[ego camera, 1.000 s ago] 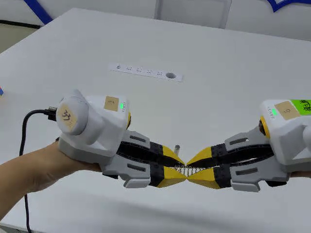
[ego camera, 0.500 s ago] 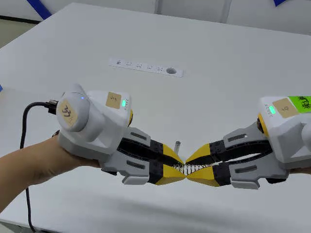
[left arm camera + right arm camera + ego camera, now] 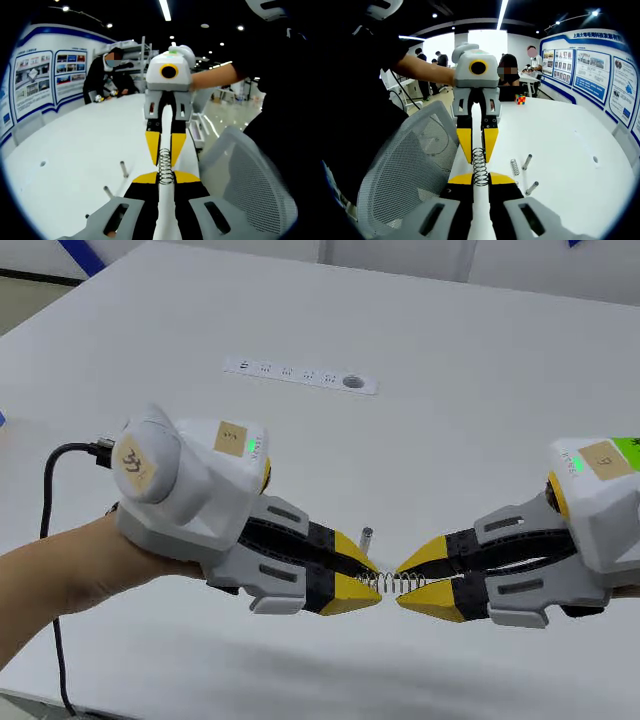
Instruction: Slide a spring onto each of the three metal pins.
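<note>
White workbench point(image 3: 450, 360) under left tongs point(image 3: 372, 585) and right tongs point(image 3: 405, 590), both tight on opposite ends of one spring point(image 3: 390, 583).

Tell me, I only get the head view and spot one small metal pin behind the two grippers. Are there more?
Observer: Yes. The right gripper view shows one pin and a second pin on the white table.
Operator: Is the spring held between the tips the only one?
Observer: No, another spring sits beside those pins.
Operator: Anything else there?
Observer: A colourful cube farther along the table.
</note>
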Demonstrator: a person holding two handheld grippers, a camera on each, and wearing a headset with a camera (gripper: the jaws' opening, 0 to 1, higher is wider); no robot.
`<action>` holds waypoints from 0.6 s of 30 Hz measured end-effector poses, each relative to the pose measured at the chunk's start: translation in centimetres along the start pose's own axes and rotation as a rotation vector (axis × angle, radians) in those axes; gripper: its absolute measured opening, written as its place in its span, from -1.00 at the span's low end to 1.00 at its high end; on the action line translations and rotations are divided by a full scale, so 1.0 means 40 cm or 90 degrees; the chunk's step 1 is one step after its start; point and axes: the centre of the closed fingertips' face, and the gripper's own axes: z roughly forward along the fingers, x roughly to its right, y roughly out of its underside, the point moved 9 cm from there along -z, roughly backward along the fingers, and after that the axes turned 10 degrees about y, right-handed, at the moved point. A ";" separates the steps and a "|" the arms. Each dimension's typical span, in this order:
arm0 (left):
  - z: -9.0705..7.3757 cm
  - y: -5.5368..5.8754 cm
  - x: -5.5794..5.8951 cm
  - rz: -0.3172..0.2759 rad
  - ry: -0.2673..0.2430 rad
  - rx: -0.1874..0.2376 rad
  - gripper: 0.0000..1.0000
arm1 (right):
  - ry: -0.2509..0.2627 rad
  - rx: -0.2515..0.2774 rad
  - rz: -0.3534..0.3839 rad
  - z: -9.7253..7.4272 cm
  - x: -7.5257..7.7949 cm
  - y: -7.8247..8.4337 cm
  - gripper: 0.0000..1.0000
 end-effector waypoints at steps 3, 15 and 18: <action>-0.002 -0.002 0.001 0.000 -0.004 0.001 -0.81 | -0.005 0.020 0.010 -0.009 0.002 -0.015 -0.78; 0.005 -0.007 0.000 0.016 -0.009 -0.014 -0.81 | -0.021 0.075 0.030 -0.008 0.006 -0.063 -0.78; 0.007 -0.006 -0.001 0.018 -0.013 -0.015 -0.81 | -0.019 0.081 0.033 -0.003 0.005 -0.068 -0.78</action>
